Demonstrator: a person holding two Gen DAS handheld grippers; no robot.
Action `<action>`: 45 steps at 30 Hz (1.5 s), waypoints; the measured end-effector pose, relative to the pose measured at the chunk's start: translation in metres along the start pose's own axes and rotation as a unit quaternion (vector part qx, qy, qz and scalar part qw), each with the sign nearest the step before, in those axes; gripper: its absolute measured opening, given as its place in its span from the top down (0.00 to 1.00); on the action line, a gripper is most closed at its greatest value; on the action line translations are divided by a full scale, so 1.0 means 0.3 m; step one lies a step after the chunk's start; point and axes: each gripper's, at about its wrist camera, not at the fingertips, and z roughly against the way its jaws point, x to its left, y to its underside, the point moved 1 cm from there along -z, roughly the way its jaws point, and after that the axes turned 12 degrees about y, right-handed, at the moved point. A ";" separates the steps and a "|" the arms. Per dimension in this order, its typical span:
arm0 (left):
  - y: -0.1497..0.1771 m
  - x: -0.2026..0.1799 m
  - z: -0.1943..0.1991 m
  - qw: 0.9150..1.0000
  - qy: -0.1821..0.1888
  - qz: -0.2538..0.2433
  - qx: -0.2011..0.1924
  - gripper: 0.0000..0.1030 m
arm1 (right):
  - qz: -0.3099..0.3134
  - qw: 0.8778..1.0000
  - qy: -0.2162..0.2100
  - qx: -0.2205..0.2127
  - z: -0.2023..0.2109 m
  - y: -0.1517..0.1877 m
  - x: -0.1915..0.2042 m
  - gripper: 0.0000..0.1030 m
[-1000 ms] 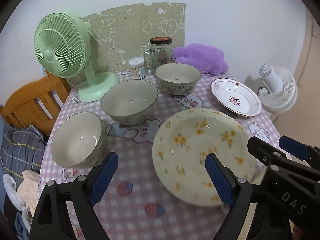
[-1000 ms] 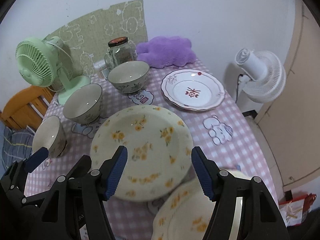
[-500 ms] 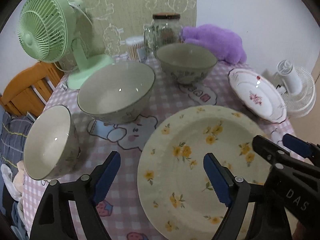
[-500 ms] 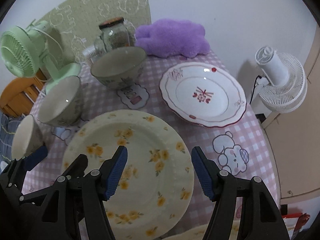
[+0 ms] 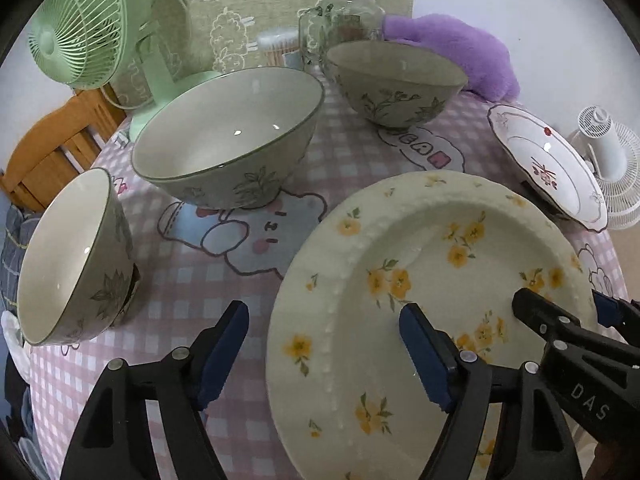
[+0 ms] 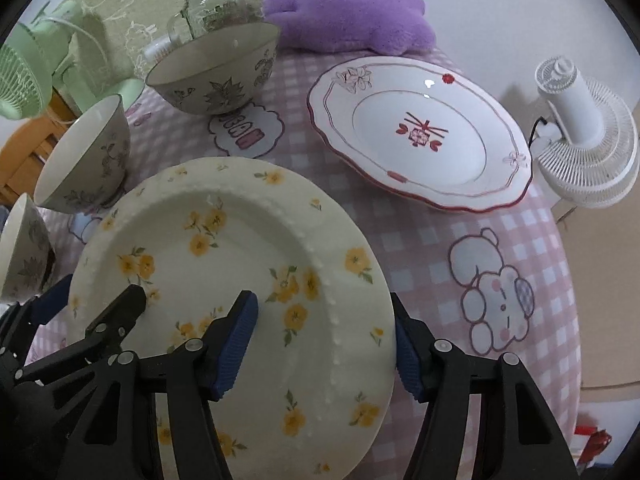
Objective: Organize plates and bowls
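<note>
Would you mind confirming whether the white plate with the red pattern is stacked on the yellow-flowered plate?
No, the white plate with the red pattern rests on the tablecloth, apart from the yellow-flowered plate.

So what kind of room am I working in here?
Most likely a home dining corner, not a lab: a table under a pink checked cartoon tablecloth, a wooden chair beside it, and household clutter like a green desk fan and a purple plush toy.
</note>
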 end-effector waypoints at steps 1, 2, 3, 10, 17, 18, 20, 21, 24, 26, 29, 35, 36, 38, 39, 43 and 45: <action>0.000 -0.001 -0.002 1.000 0.004 -0.002 0.001 0.23 | -0.004 1.000 0.000 0.001 0.000 0.000 0.001 0.36; 0.000 0.001 -0.002 1.000 0.006 -0.002 0.001 0.23 | -0.004 1.000 0.001 0.000 0.002 0.000 0.001 0.36; 0.000 0.001 -0.002 1.000 0.007 -0.001 0.002 0.23 | -0.003 1.000 0.001 -0.001 0.001 0.002 0.002 0.36; 0.024 -0.006 0.024 1.000 0.003 -0.019 0.006 0.35 | 0.007 1.000 0.003 0.003 0.017 0.003 0.018 0.36; 0.062 0.075 0.067 0.999 -0.018 0.015 0.026 0.34 | 0.027 0.999 -0.025 0.017 0.051 0.034 0.087 0.36; 0.071 0.083 0.075 0.999 -0.025 0.020 0.030 0.34 | 0.029 0.999 -0.032 0.020 0.057 0.042 0.101 0.36; 0.089 0.099 0.088 0.998 -0.034 0.031 0.036 0.35 | 0.036 0.998 -0.035 0.024 0.061 0.055 0.123 0.36; 0.095 0.104 0.092 0.998 -0.035 0.033 0.034 0.36 | 0.044 0.998 -0.031 0.023 0.065 0.066 0.140 0.36; 0.098 0.105 0.093 0.999 -0.033 0.026 0.030 0.36 | 0.054 0.998 -0.026 0.018 0.067 0.081 0.158 0.35; 0.093 0.110 0.090 0.999 -0.034 0.029 0.029 0.35 | 0.052 0.998 -0.030 0.023 0.059 0.076 0.156 0.35; 0.082 0.111 0.085 0.998 -0.038 0.036 0.021 0.34 | 0.059 0.997 -0.039 0.017 0.045 0.060 0.160 0.34; 0.073 0.116 0.085 0.999 -0.029 0.032 0.032 0.36 | 0.071 0.997 -0.027 0.017 0.052 0.038 0.173 0.35; 0.073 0.119 0.088 0.998 -0.029 0.034 0.034 0.36 | 0.071 0.997 -0.026 0.017 0.057 0.039 0.172 0.35; 0.079 0.126 0.099 0.998 -0.028 0.041 0.037 0.36 | 0.074 0.997 -0.025 0.016 0.072 0.043 0.177 0.35; 0.084 0.130 0.108 0.998 -0.027 0.043 0.037 0.36 | 0.075 0.997 -0.026 0.015 0.080 0.047 0.179 0.35; 0.107 0.148 0.153 0.998 -0.024 0.049 0.037 0.36 | 0.076 0.997 -0.027 0.012 0.116 0.066 0.191 0.35; 0.120 0.155 0.185 0.998 -0.026 0.046 0.036 0.36 | 0.077 0.997 -0.028 0.012 0.139 0.078 0.197 0.35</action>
